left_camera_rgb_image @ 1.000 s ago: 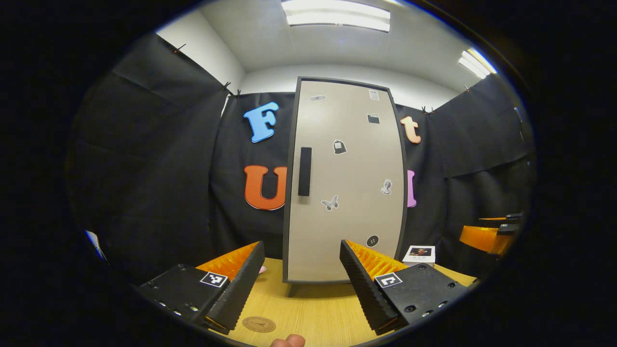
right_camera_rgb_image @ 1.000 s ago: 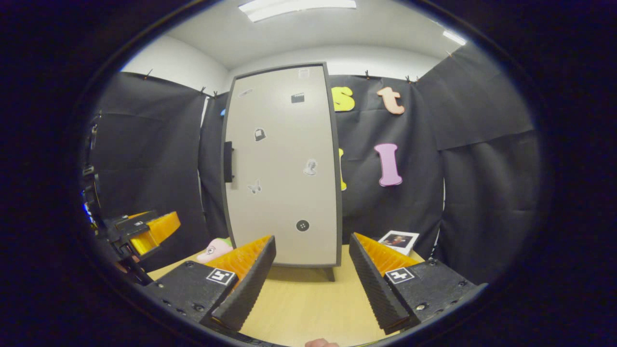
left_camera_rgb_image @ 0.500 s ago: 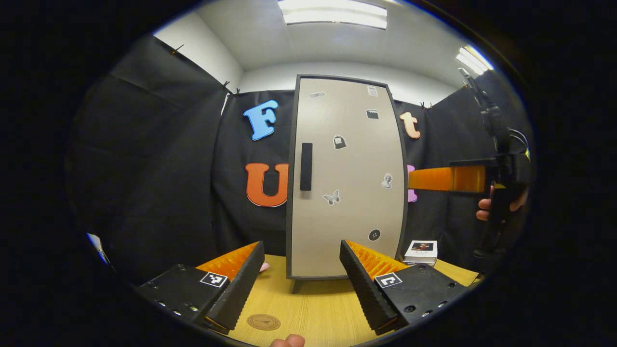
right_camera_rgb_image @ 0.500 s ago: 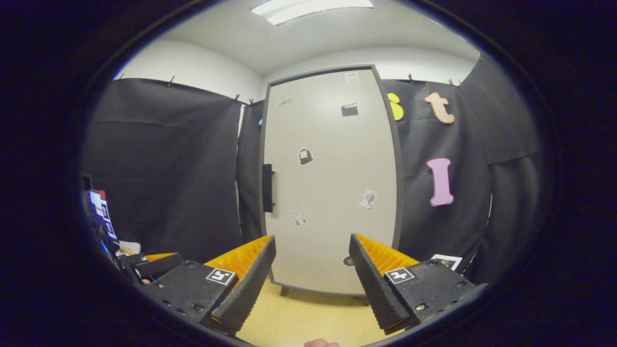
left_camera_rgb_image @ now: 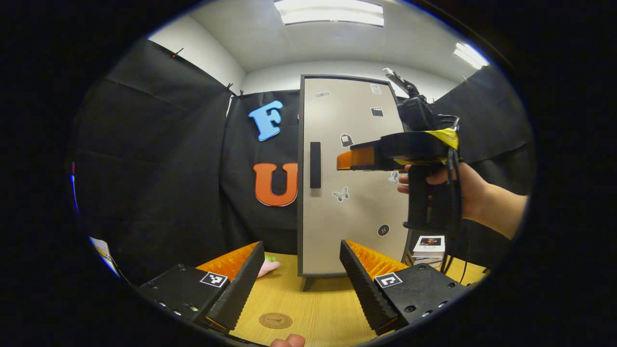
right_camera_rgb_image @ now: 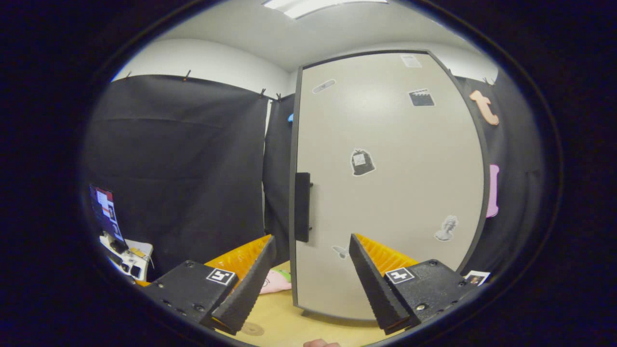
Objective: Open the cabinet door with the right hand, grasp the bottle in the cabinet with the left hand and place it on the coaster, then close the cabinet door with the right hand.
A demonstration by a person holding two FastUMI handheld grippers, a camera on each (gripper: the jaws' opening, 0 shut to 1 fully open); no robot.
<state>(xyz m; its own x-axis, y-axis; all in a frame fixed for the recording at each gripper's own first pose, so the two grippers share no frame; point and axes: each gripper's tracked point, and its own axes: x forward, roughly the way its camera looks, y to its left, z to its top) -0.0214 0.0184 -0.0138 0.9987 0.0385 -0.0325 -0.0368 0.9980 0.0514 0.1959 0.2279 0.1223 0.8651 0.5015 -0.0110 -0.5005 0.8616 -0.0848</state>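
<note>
Cabinet door (right_camera_rgb_image: pixel 385 183) shut, bottle presumably hidden behind it; coaster (left_camera_rgb_image: pixel 275 320) on the surface (left_camera_rgb_image: pixel 313 308) before the left hand-held gripper (left_camera_rgb_image: pixel 299 284), fingers spread, empty. Right hand-held gripper (right_camera_rgb_image: pixel 311 279) released, near the dark handle (right_camera_rgb_image: pixel 302 207). Best straddled squarely, clenched firmly, then pulled along the hinge's arc.

The left gripper view looks level from low over the table (left_camera_rgb_image: pixel 313 308), facing the cabinet door (left_camera_rgb_image: pixel 354 193) head-on from some way back. The right gripper view faces the same cabinet door (right_camera_rgb_image: pixel 385 193) from higher and much nearer, angled toward its handle (right_camera_rgb_image: pixel 302 207). Both views share the door, its handle (left_camera_rgb_image: pixel 315 165) and the table (right_camera_rgb_image: pixel 284 308) in front of it.
</note>
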